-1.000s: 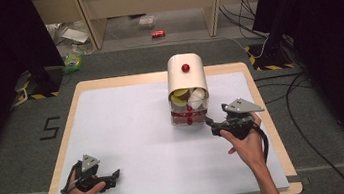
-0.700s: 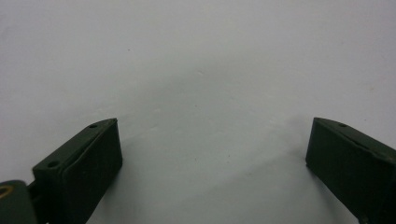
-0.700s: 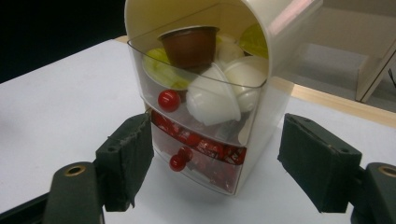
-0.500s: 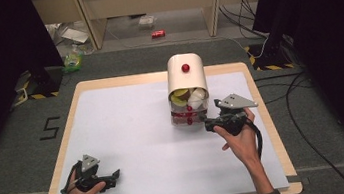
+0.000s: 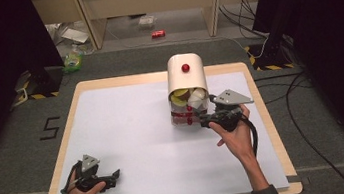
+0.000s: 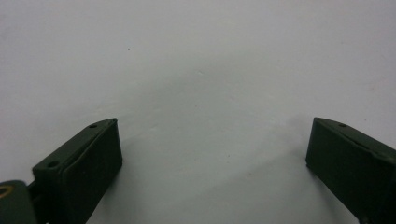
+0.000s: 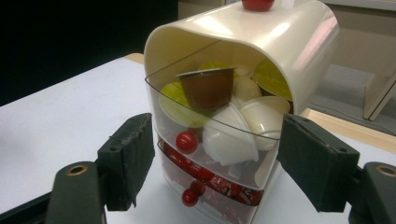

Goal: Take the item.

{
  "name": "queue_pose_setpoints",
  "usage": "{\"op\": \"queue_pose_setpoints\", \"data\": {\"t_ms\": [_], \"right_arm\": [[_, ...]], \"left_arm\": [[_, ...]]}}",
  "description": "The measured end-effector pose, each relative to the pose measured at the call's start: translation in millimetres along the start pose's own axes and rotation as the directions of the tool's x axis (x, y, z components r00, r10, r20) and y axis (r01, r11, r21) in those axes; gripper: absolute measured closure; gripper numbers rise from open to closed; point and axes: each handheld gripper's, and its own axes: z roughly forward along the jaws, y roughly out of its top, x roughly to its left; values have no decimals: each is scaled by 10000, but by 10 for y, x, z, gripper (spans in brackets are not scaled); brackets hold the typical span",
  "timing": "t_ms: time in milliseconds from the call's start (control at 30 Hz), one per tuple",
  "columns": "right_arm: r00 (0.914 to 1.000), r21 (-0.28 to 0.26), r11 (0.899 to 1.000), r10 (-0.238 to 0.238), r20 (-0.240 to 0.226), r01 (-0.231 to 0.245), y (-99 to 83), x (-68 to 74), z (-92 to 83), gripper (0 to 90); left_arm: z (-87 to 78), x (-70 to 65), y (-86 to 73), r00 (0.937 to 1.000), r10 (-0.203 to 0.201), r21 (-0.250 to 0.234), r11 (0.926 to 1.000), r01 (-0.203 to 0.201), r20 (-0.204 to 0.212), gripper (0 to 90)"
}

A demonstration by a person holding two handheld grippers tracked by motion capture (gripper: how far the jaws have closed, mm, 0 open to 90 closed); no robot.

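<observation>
The right gripper (image 5: 204,121) sits at the box's (image 5: 186,77) four o'clock corner, near the table's (image 5: 108,85) right edge. Its jaws have just been closing a little yet stand wide, framing the clear drawers (image 7: 210,140) without touching them; nothing is gripped. The box stands at the mat's (image 5: 129,133) one o'clock. The left gripper (image 5: 115,176), at seven o'clock, is spread wide over bare mat, empty.
</observation>
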Motion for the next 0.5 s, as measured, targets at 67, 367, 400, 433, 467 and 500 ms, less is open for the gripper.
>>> {"op": "queue_pose_setpoints", "data": {"t_ms": [67, 367, 400, 433, 467, 500], "right_arm": [[10000, -56, 10000, -29, -67, 28, 13, 12, 16, 274], [9993, -241, 9991, -343, -143, 340, 79, 75, 105, 274], [9992, -258, 9990, -359, -158, 355, 79, 77, 119, 275], [9993, -252, 9991, -355, -137, 351, 76, 81, 130, 275], [9990, -193, 9989, -429, -126, 426, 74, 91, 145, 275], [9987, -240, 9986, -482, -146, 478, 73, 99, 160, 275]], "left_arm": [[0, 0, 0, 10000, 2, -2, 10000, -2, -2, 28], [0, 0, 0, 10000, 3, -3, 10000, -3, -1, 28], [-1, -1, 0, 10000, 6, 5, 10000, -6, -4, 28], [0, -1, 0, 10000, 2, -2, 10000, -2, -2, 28], [0, 0, 0, 10000, 1, -3, 10000, -1, -1, 28], [0, -1, -1, 10000, 5, -4, 10000, -5, -2, 28]]}}
